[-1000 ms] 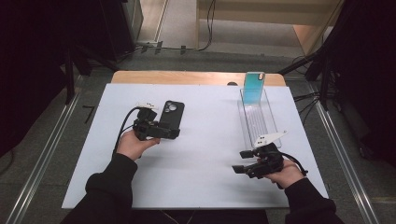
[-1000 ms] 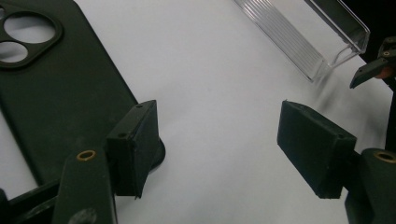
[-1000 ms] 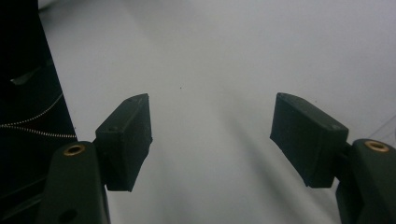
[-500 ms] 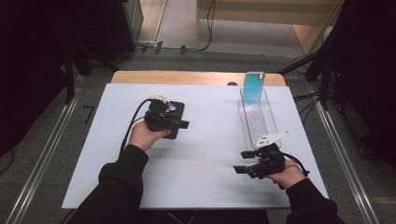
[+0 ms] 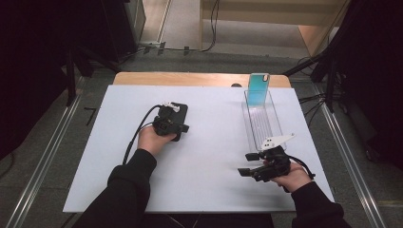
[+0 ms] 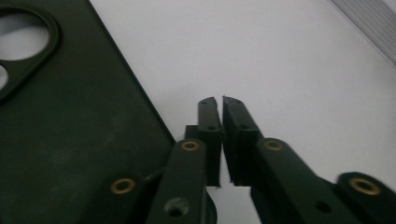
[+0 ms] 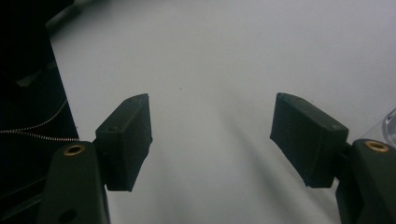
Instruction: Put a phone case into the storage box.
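Left gripper (image 6: 219, 105) has come down beside the black phone case (image 6: 70, 140), jaws just closed together on nothing; case lies left of them, long axis running away. Right gripper (image 7: 212, 135) gapes empty, well apart.

Flat black rectangular phone case (image 5: 179, 117), matte, with a rounded camera cutout ringed by a raised border (image 6: 21, 44). Lies face-down flat on the white table surface, left of centre in the high view, long side running roughly away from the person, near end partly hidden. Seen close in the left gripper view as a dark slab (image 6: 70, 140) with a straight edge running diagonally against the white, camera opening at the far corner.
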Available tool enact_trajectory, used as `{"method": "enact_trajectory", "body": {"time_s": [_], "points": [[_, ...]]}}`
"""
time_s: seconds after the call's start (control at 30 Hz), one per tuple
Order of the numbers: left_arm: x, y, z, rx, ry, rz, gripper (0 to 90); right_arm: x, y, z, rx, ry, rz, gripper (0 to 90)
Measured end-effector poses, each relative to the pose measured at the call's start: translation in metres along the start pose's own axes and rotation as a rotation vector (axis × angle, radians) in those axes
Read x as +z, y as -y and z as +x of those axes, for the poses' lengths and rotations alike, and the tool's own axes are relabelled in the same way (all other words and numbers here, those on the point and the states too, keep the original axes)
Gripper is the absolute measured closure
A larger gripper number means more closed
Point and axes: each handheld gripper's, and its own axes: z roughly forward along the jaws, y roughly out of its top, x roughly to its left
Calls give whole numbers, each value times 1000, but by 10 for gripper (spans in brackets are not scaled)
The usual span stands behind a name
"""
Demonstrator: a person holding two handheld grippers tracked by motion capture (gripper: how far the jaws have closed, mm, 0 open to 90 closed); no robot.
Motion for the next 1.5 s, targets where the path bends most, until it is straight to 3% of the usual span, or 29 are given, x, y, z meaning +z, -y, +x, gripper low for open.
{"method": "enact_trajectory", "body": {"time_s": [0.13, 0.23, 0.4, 1.13, 1.27, 1.5], "points": [[2, 3, 3, 0, -19, 9, 900, 0, 0, 1, 1, 0, 4, 271], [2, 5, 6, -18, -3, 4, 899, 1, 0, 2, -3, -1, 6, 271], [0, 7, 5, -15, -16, 11, 897, 1, 0, 2, -2, -3, 10, 271], [-25, 23, 28, -83, -44, 8, 892, 2, 1, 1, -13, 0, 18, 271], [-32, 22, 24, -82, 6, -20, 822, 2, 1, 2, -11, -1, 23, 271], [-51, 20, 10, -86, 107, -35, 500, 2, 1, 1, -9, 7, 23, 271]]}}
